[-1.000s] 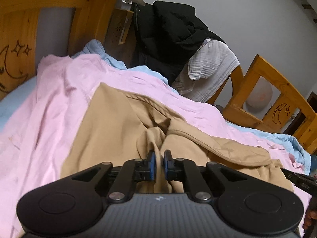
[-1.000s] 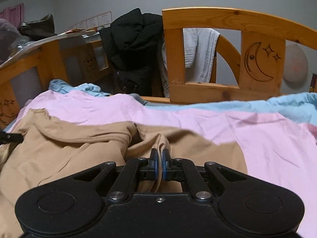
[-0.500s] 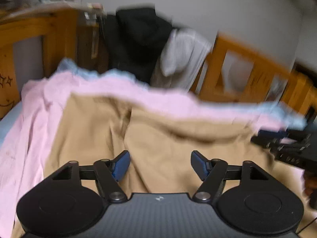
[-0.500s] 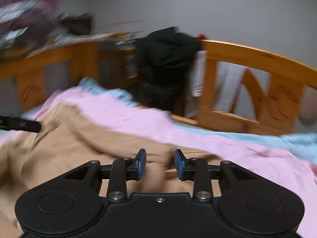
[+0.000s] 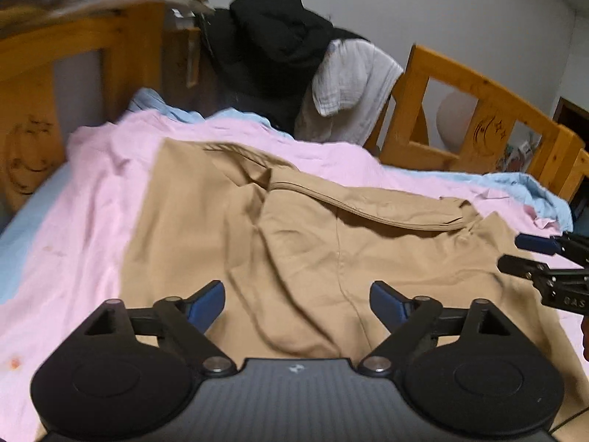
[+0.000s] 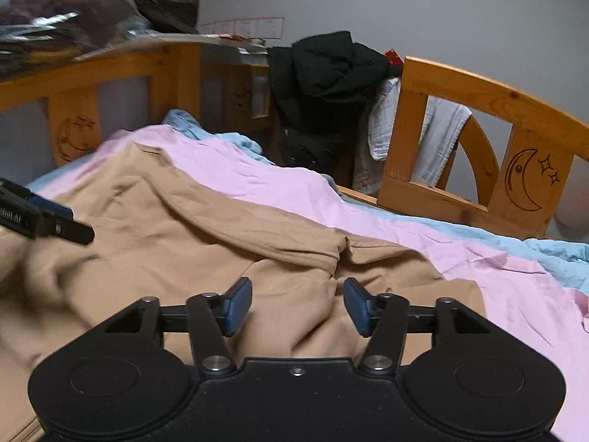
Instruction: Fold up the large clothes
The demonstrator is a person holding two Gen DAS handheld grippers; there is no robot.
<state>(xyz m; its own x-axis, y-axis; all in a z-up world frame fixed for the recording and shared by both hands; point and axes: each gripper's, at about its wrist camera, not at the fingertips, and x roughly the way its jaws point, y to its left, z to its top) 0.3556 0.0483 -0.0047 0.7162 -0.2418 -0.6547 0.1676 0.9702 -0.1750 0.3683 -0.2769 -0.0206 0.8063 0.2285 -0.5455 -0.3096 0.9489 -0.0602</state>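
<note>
A large tan garment (image 5: 294, 243) (image 6: 191, 250) lies spread and partly folded on the pink sheet (image 5: 84, 221) (image 6: 386, 228) of a bed. My left gripper (image 5: 297, 304) hovers just above its near part, jaws wide and still opening, pads clear of the cloth. My right gripper (image 6: 297, 305) hangs over the garment's other side, jaws also opening, with a loose ridge of tan cloth below the gap and no pad pressing on it. Each gripper shows at the edge of the other's view: the right gripper (image 5: 548, 261) and the left gripper (image 6: 44, 217).
Wooden bed rails (image 5: 471, 118) (image 6: 478, 140) with carved moons fence the far side. A black jacket (image 5: 272, 48) (image 6: 324, 84) and a white towel (image 5: 353, 77) hang over them. A light-blue sheet (image 5: 515, 184) edges the pink one. Clutter sits on a shelf (image 6: 73, 18) at upper left.
Both grippers were shut on bunched tan cloth and have let it go, jaws spreading wide. The garment has dropped flat, and both hands have drawn back a little.
</note>
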